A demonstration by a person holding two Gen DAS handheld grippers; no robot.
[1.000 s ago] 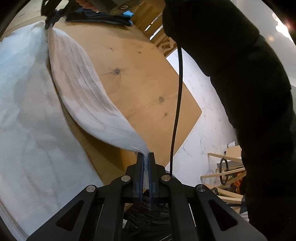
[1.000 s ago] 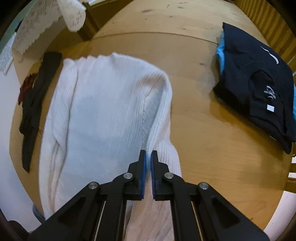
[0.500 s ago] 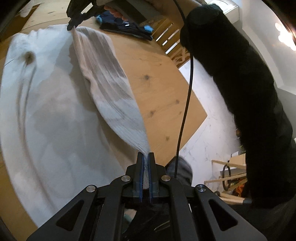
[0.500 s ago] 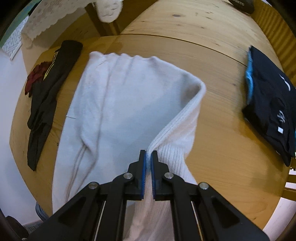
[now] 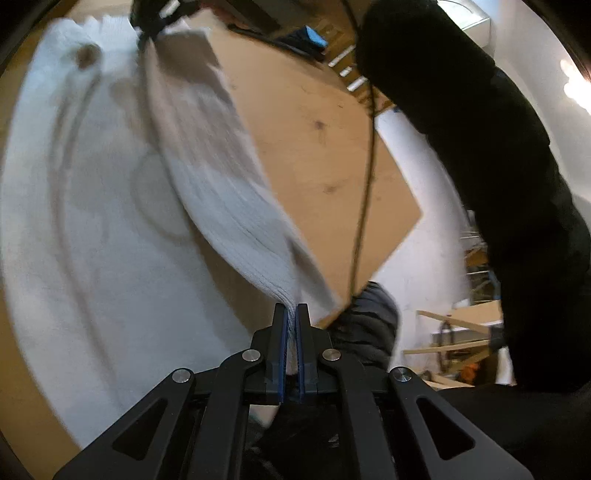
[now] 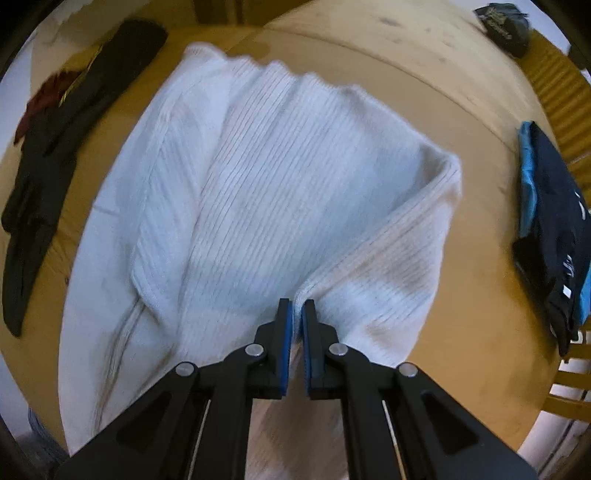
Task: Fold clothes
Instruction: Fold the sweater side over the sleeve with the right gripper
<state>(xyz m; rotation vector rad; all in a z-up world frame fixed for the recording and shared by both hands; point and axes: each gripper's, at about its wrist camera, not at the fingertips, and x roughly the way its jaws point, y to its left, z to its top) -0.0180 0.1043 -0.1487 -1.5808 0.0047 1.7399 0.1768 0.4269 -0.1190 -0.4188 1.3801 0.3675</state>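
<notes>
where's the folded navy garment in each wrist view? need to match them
Left wrist: navy garment, small, top centre, far end of the table, beyond the right gripper.
Right wrist: navy garment, right edge, flat on the table.
Shared landmark: white sweater, pinched by both grippers; left gripper.

Dim, warm indoor light; both fisheye views bend at dark rims, and motion blur smears the cloth.

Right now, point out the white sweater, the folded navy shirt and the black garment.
white sweater [image 6: 280, 192], right wrist view, ribbed middle panel.
folded navy shirt [image 6: 554, 221], right wrist view, dark top face.
black garment [image 6: 44, 173], right wrist view, mid-length.
</notes>
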